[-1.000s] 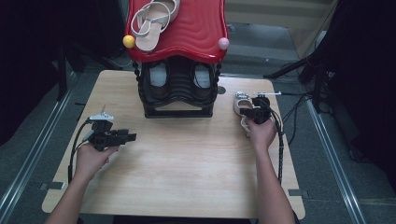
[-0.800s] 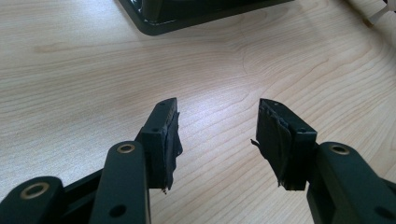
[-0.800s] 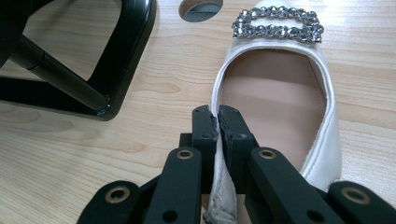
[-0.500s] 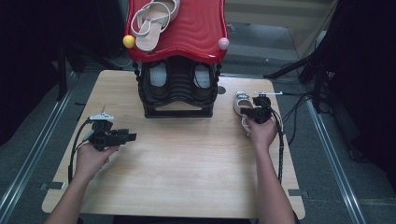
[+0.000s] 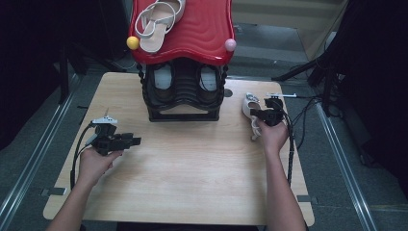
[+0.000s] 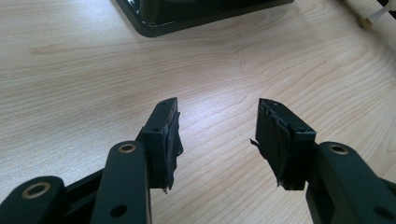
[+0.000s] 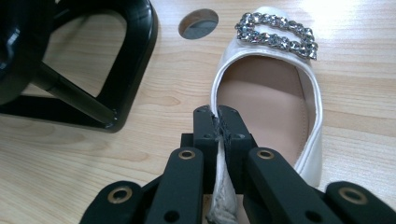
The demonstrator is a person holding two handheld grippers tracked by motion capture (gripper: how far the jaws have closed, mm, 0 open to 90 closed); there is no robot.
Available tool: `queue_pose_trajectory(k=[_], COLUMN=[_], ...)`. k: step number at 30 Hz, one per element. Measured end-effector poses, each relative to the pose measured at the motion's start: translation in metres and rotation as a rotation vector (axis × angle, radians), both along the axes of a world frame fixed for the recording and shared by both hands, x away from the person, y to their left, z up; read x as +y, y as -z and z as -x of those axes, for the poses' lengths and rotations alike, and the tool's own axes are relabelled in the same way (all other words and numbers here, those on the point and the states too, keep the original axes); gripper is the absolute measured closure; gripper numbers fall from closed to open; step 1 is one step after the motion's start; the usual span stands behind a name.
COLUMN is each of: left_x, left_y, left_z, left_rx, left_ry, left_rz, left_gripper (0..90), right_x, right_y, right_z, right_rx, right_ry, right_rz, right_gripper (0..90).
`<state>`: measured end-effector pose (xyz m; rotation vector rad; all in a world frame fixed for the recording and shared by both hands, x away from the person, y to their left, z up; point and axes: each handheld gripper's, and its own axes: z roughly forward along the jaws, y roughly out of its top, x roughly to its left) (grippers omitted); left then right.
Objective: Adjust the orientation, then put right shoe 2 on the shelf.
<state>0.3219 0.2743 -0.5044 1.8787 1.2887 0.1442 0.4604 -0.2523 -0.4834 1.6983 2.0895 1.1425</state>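
Note:
A white flat shoe (image 5: 248, 103) with a rhinestone buckle (image 7: 275, 33) lies on the wooden table (image 5: 192, 168), just right of the black shoe rack (image 5: 183, 96). My right gripper (image 5: 258, 114) is shut on the shoe's left side wall; in the right gripper view the pads (image 7: 217, 123) pinch the white rim, and the tan insole (image 7: 261, 93) shows beyond them. My left gripper (image 5: 137, 141) is held low over the table's left part, pointing right. Its jaws (image 6: 217, 130) stand open over bare wood with nothing between them.
The rack carries a red wavy top (image 5: 202, 33) with a white strappy sandal (image 5: 156, 21) on it, a yellow ball (image 5: 133, 43) and a pink ball (image 5: 230, 44) at its front corners. Dark shoes sit inside the rack. A round hole (image 7: 198, 23) pierces the table near the shoe's toe.

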Motion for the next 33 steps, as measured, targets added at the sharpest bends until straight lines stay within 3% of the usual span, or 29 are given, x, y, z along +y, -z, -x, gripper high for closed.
queue_pose_trajectory(k=[11, 16, 27, 33], left_x=[-0.001, -0.001, -0.004, -0.003], left_y=[0.002, 0.001, 0.002, 0.001], left_z=[-0.002, -0.001, -0.002, -0.002], left_rx=[0.006, 0.003, 0.003, -0.005], left_ry=[0.007, 0.007, 0.017, 0.014], left_rz=[0.012, 0.008, 0.015, 0.019], left_gripper=[49.9, 49.9, 49.9, 49.9], right_x=[0.002, -0.004, -0.005, -0.002], right_y=[-0.005, -0.008, -0.015, -0.024], right_z=[0.002, 0.001, 0.003, 0.003], right_rx=[-0.015, -0.008, -0.005, -0.001], right_ry=[-0.015, -0.016, -0.016, -0.029], right_rz=[-0.040, -0.097, -0.121, -0.108], right_gripper=[88.6, 88.7, 88.7, 88.7])
